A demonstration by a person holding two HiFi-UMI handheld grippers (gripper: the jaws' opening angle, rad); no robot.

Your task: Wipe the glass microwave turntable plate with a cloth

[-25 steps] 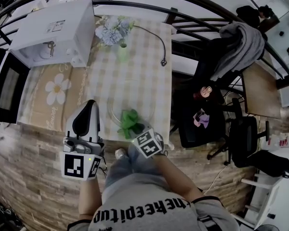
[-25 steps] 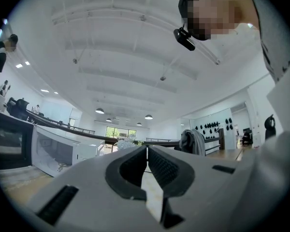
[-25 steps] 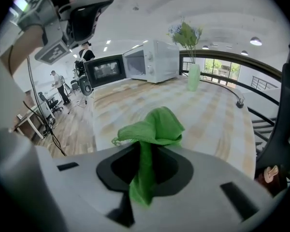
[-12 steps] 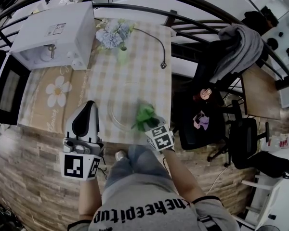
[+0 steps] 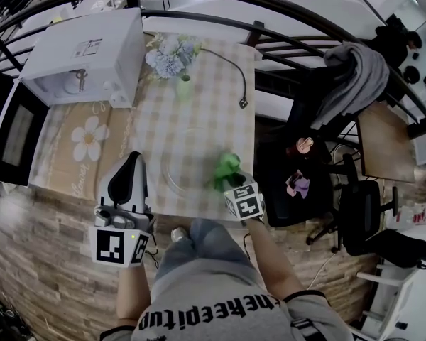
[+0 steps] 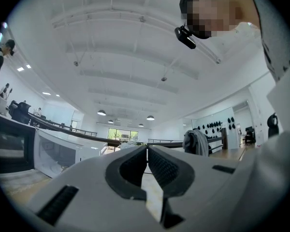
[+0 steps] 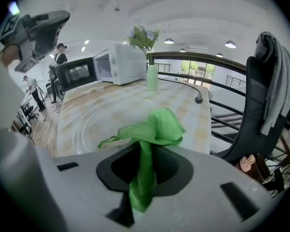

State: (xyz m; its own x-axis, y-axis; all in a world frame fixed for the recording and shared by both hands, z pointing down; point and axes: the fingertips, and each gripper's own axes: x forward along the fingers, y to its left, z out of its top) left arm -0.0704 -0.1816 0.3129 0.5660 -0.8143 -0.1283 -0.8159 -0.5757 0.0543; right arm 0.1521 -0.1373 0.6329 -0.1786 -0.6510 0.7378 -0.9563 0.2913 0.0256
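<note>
The glass turntable plate (image 5: 188, 163) lies flat on the checked tablecloth near the table's front edge. My right gripper (image 5: 228, 176) is shut on a bunched green cloth (image 5: 226, 166) that rests over the plate's right rim. In the right gripper view the cloth (image 7: 152, 129) is pinched between the jaws and spills forward, with the plate (image 7: 99, 124) ahead and to the left. My left gripper (image 5: 130, 163) hovers left of the plate, tilted upward with nothing in it. Its jaws are together in the left gripper view (image 6: 146, 162).
A white microwave (image 5: 85, 52) with its door (image 5: 14, 135) swung open stands at the back left. A vase of flowers (image 5: 172, 55) and a black cable (image 5: 238, 77) are at the back. The table's right edge is just beside the cloth; a chair with a grey garment (image 5: 355, 69) stands beyond it.
My right gripper has carried the green cloth from the plate's near middle to its right rim. The left gripper has stayed where it was.
</note>
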